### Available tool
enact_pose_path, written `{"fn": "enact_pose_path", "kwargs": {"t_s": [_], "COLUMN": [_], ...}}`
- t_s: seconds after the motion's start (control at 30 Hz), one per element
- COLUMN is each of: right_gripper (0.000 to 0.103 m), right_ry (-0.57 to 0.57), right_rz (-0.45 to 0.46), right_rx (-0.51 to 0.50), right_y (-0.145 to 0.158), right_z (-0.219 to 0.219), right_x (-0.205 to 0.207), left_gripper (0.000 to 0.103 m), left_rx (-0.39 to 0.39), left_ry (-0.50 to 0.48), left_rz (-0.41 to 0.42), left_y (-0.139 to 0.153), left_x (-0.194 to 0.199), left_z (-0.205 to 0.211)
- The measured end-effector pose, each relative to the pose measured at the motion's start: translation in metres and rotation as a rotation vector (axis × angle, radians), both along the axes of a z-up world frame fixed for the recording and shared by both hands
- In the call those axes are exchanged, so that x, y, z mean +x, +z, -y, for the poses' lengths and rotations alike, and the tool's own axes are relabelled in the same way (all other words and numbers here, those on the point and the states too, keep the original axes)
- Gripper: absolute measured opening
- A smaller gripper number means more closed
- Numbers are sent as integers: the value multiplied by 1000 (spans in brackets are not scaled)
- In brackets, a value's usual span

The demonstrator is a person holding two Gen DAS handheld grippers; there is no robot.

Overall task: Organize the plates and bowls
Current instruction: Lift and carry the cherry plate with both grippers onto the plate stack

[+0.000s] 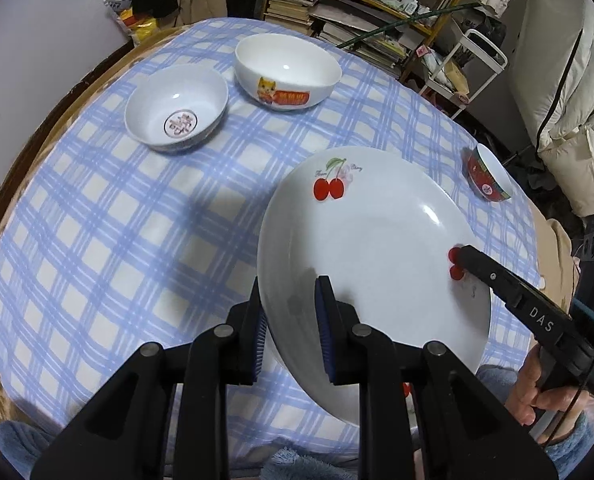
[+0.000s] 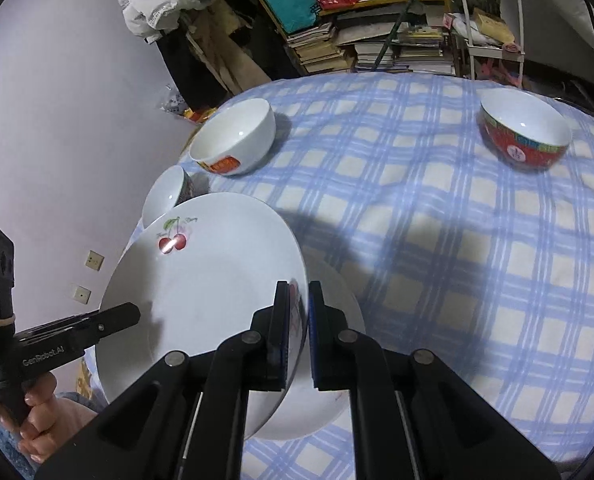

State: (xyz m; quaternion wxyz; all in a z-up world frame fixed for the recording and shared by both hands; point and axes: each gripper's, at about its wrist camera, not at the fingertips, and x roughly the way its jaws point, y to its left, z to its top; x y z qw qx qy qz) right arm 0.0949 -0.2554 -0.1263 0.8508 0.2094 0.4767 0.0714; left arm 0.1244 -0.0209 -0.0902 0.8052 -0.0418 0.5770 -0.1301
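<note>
Above the checked tablecloth (image 1: 137, 240), cherry plate (image 1: 377, 248) is carried tilted, both grippers pinching its rim: left gripper (image 1: 293, 320) on near-left edge, right gripper (image 2: 297, 332) opposite. A second plate (image 2: 337, 360) lies beneath it. Three bowls sit beyond the plate. Step: transport. Next: level, lower, release together.

Cluttered room behind a checked-cloth table

A plain pale wall (image 2: 57, 120) meets a yellow shelf (image 1: 397, 12) stacked with books; a white trolley (image 2: 493, 20) stands beside it.

White cherry-print plate (image 1: 377, 248) tilted, rim clamped between both tongs; three bowls upright beyond the tips
</note>
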Motion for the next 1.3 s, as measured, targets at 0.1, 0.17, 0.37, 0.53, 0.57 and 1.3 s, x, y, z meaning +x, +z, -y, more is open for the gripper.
{"fn": "enact_pose_path", "kwargs": {"t_s": [0.1,0.17,0.37,0.53,0.57,1.3], "right_gripper": [10,10,10,10,10,10], "right_ry": [-3,-4,-3,-30,-33,-11], "right_rz": [-3,-15,-17,-31,-35,-99], "right_rx": [-15,-27,-44,-31,-32,-86], "right_y": [-6,-10,-18,-25,-26,-45], "right_z": [-1,-3,-3,3,4,-3], "right_x": [-2,-1,-1,-1,-1,4], "left_gripper": [21,21,21,21,21,24], "left_rx": [4,-3,-7,-4,1,108], "left_ry": [8,17,23,5,5,8], "left_rz": [3,-8,-34,-41,-46,-77], "left_y": [-9,-17,-32,-39,-42,-67], "left_x": [-4,-4,-2,2,2,4], "left_z": [0,-2,-1,5,7,14]}}
